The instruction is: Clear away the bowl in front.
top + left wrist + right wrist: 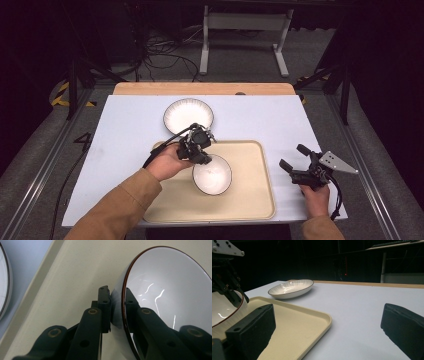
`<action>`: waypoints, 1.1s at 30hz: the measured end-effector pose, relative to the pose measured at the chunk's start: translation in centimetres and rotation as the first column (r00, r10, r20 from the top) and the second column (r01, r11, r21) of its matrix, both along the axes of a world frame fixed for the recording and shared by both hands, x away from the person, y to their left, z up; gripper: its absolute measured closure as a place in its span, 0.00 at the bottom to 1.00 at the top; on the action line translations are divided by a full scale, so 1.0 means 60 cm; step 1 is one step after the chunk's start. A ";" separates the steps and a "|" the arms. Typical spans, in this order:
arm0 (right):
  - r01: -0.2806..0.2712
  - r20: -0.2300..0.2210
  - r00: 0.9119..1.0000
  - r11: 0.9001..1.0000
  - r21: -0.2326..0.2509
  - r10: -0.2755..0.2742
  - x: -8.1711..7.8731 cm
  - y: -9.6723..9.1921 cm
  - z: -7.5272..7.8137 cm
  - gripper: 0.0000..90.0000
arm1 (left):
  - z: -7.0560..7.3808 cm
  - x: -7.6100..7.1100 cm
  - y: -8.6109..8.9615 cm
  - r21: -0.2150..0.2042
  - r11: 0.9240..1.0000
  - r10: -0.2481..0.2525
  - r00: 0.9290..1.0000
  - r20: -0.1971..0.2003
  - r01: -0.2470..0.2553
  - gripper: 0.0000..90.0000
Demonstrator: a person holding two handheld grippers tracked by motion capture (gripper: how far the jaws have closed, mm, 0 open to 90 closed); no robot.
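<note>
Left gripper (116, 307) clamps the bowl's (170, 297) rim over the tray (250, 200); right gripper (327, 332) gapes empty above bare table (362, 310), plate (291, 288) beyond.

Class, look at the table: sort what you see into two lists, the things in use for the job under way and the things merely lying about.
In use:
- white bowl, gripped at its rim
- left claw, shut on that rim
- cream tray, under the bowl

Lying about:
- ribbed dish, on the table beyond the tray
- right claw, open, holding nothing, beside the tray
</note>
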State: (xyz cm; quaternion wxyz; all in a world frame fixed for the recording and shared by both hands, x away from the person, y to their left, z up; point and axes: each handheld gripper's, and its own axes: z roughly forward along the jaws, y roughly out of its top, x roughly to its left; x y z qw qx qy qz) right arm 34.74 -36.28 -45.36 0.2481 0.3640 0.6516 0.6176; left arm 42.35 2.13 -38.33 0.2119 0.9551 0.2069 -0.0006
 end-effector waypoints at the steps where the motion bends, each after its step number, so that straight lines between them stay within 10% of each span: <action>1: 0.000 0.000 1.000 1.000 -0.001 0.000 0.000 0.000 0.000 0.00 | -0.001 0.000 0.000 0.001 1.000 0.000 1.000 -0.001 0.000 0.91; 33: 0.003 -0.003 1.000 1.000 -0.010 -0.003 0.001 0.001 -0.001 0.00 | -0.019 0.010 0.001 0.020 0.999 0.034 0.998 -0.046 -0.034 0.85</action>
